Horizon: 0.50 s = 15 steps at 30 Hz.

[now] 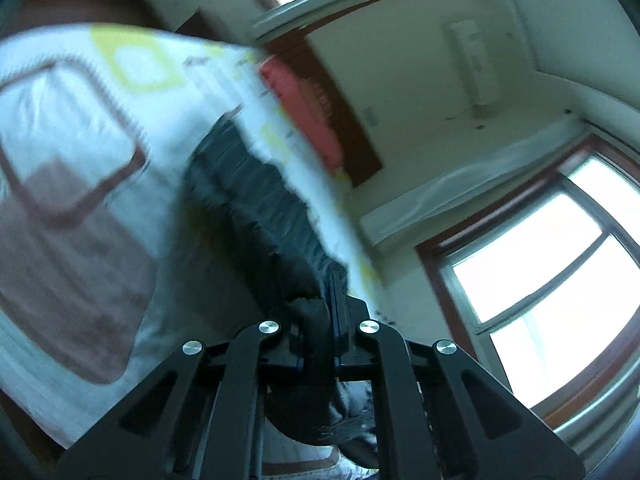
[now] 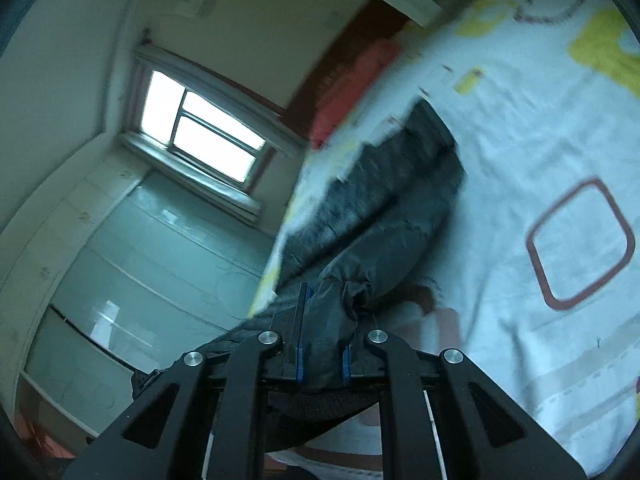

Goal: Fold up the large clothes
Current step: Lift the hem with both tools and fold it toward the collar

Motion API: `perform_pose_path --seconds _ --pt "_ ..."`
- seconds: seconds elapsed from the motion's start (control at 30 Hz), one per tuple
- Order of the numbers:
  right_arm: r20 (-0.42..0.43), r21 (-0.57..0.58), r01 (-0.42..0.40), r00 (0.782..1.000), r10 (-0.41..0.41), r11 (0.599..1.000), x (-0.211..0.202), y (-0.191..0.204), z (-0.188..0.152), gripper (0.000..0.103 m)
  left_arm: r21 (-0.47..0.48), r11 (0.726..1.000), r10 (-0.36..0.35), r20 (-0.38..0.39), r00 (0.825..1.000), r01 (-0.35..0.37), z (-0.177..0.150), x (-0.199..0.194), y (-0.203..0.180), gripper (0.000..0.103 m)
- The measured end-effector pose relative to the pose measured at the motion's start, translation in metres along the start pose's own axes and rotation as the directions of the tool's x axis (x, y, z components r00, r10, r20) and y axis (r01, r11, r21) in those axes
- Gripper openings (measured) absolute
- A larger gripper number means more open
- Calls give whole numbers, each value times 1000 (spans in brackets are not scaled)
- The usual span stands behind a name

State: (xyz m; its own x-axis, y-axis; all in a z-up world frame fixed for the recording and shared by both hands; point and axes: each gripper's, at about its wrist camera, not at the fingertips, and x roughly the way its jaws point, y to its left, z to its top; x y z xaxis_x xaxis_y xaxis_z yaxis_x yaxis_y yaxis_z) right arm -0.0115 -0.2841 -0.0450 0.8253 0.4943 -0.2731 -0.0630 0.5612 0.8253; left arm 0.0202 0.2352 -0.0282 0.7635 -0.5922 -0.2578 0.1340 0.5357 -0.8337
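A: Left wrist view: the left gripper is clamped on the dark garment, which trails straight ahead over the patterned bedsheet.

B: Right wrist view: the right gripper also pinches the same garment's bunched end; its length runs forward. The 2 grippers look equally near. No readable writing.

Bed: white patterned sheet; dark trousers lie along its edge, red pillow at far end
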Motion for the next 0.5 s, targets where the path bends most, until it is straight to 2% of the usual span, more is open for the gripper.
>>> perform_pose_path --seconds 0.07,0.17,0.3,0.5 --pt "24 -22 -26 999 27 999 -4 14 10 12 36 999 -29 33 999 28 12 -6 -19 8" --pt "36 -67 -44 998 47 997 7 30 34 12 84 996 -45 40 998 42 29 5 -36 8" --pt "49 -100 -44 998 49 994 46 31 69 12 93 995 -46 31 998 42 63 52 -36 8" --pt "46 -89 -18 999 22 996 143 11 136 12 77 997 0 29 1000 -3 121 141 -20 8"
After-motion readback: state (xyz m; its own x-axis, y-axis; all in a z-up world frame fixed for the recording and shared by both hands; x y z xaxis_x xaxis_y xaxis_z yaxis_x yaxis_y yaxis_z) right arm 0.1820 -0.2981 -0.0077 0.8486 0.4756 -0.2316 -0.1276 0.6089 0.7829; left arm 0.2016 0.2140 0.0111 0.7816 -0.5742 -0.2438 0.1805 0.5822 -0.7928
